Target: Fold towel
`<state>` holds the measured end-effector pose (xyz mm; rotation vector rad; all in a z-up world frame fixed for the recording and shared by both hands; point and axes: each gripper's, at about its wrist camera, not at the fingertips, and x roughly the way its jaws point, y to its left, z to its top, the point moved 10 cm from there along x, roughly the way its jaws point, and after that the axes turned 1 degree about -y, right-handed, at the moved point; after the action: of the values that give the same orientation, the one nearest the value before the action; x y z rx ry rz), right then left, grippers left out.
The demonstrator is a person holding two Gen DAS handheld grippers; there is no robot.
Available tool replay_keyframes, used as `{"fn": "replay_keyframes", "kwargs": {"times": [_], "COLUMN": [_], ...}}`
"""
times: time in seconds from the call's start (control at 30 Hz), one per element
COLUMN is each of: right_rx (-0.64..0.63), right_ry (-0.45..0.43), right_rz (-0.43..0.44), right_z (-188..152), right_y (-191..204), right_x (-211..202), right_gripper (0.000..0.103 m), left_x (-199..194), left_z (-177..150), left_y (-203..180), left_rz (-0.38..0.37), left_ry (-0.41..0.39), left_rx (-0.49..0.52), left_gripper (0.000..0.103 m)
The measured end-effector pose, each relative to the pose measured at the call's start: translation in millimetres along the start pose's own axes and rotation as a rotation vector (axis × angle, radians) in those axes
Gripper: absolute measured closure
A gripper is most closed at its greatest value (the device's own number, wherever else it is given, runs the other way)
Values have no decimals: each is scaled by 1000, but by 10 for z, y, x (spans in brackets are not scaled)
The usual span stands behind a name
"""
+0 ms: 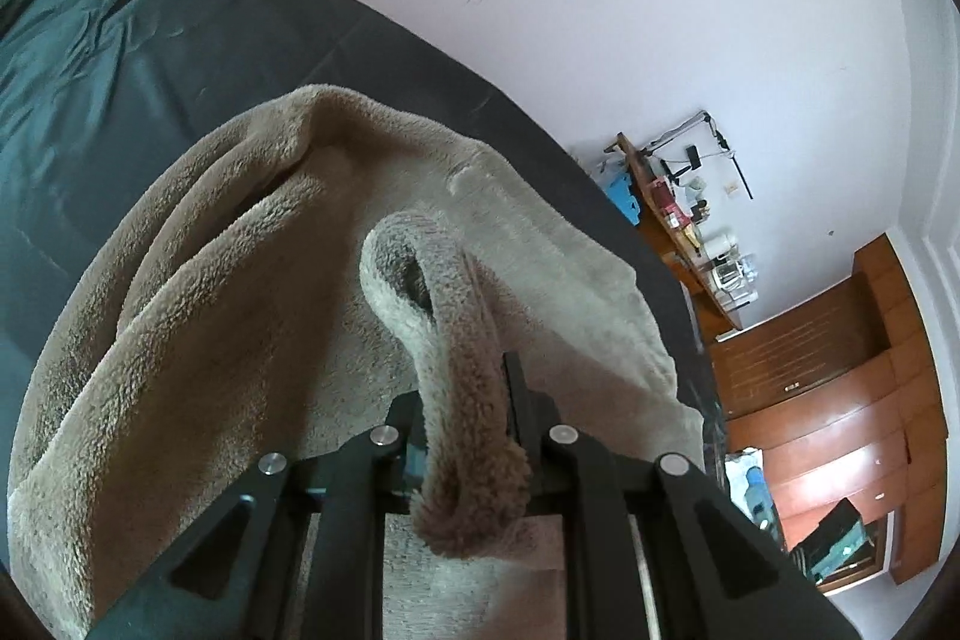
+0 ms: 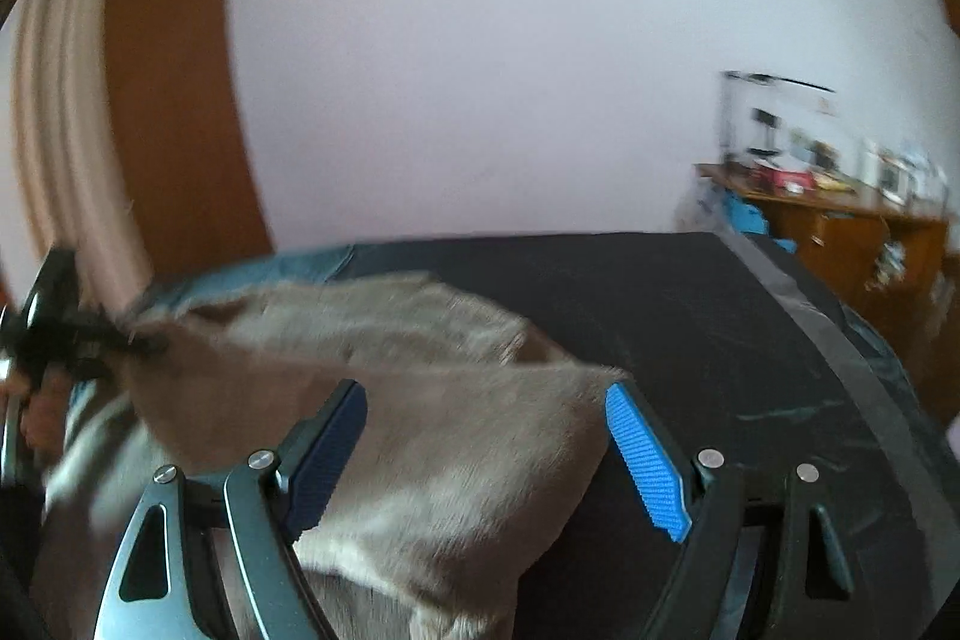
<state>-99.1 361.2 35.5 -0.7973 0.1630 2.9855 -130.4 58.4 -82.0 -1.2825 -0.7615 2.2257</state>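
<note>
Your left gripper (image 1: 465,436) pinches a fold of the fluffy tan towel (image 1: 240,280), which lies bunched on the dark bed (image 1: 372,58). Your right gripper (image 2: 486,436) hangs wide apart above it; that view is blurry.

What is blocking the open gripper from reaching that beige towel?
Nothing visible. The right gripper hangs open directly over the towel, with only air between them. The left gripper is already shut on a towel fold.
</note>
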Motion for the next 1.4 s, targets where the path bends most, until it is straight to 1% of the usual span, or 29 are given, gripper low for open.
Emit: {"fn": "replay_keyframes", "kwargs": {"times": [0.07, 0.13, 0.27, 0.33, 0.4, 0.5, 0.7, 0.87, 0.97, 1.07, 1.17, 1.2, 1.33, 1.4], "right_rx": [-46, -97, -175, -206, -237, -295, -454, -672, -775, -766, -639, -606, -518, -474], "right_ry": [48, 101, 184, 203, 218, 215, 163, 136, 134, 108, 100, 105, 141, 159], "right_rz": [12, -7, -91, -140, -162, -153, -174, -309, -352, -383, -516, -535, -531, -529], "right_z": [-136, -299, -536, -579, -596, -616, -681, -737, -766, -665, -457, -435, -482, -506], "right_y": [37, 38, 7, 8, 66, 212, 381, 440, 490, 499, 132, 42, -175, -282], "right_x": [-23, -42, 33, 102, 181, 188, -52, -44, 57, 127, 133, 126, 81, 58], "right_gripper": [19, 19, 19, 19, 19, 19, 19, 19, 19, 19, 19, 19, 19, 19], "left_x": [35, 73, 119, 120, 100, 69, 121, 121, 108, 99, 91, 82, 63, 87], "left_z": [-39, -56, -65, -94, -108, -96, -125, -148, -150, -151, -158, -166, -251, -319], "left_y": [10, 32, 58, 51, 44, 42, 77, 37, 14, 13, 42, 57, 105, 127], "left_rz": [4, 8, 15, 14, 11, 4, 14, 7, 3, 9, 24, 35, 76, 85], "left_ry": [9, 21, 44, 53, 54, 47, 68, 75, 74, 76, 84, 87, 109, 126], "left_rx": [2, 0, 0, 2, 3, -3, -17, -10, -6, -5, -14, -11, 21, 39], "left_gripper": [85, 85, 85, 85, 85, 85, 85, 85, 85, 85, 85, 85, 85, 81]}}
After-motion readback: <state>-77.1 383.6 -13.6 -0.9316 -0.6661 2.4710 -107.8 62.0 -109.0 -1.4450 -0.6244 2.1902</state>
